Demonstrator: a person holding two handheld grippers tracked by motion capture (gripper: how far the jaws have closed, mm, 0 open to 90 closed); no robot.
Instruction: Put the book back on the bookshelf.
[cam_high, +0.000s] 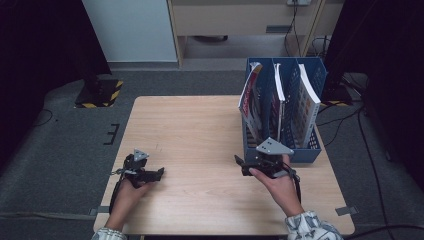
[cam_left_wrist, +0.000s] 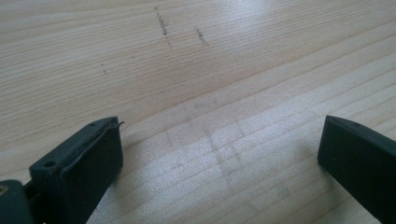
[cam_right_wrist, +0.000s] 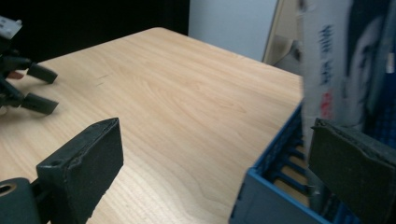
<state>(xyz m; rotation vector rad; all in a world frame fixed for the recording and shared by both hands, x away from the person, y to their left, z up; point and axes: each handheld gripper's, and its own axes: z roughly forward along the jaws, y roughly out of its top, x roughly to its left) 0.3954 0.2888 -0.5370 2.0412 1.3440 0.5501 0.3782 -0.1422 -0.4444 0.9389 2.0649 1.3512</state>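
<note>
Both pairs of jaws stand wide apart with nothing between them. The right gripper (cam_high: 243, 166) is spread open just in front of the blue file rack (cam_high: 305, 152), at its near left corner; in the right gripper view one black pad (cam_right_wrist: 88, 161) hangs over bare wood while the other (cam_right_wrist: 355, 168) sits in front of the rack's blue wall (cam_right_wrist: 266, 196), and I cannot tell whether that pad touches it. Right behind that pad rises the nearest book (cam_right_wrist: 327, 60), white-spined with printed lettering, standing in the rack's leftmost slot and leaning a little to the left. The rack holds 3 books in all: that leaning one (cam_high: 250, 95), a thin one (cam_high: 278, 90) in the middle slot, and a thicker white-edged one (cam_high: 308, 100) in the right slot. The left gripper (cam_high: 161, 173) is well away from the rack, near the table's front left corner, its 2 pads (cam_left_wrist: 79, 163) open over the pale wooden table (cam_high: 190, 125) and gripping nothing; only faint scuff marks (cam_left_wrist: 163, 25) lie on the boards ahead of them. Each gripper is held in a hand, the right hand (cam_high: 277, 187) nearer the rack, the left hand (cam_high: 127, 192) farther off.
</note>
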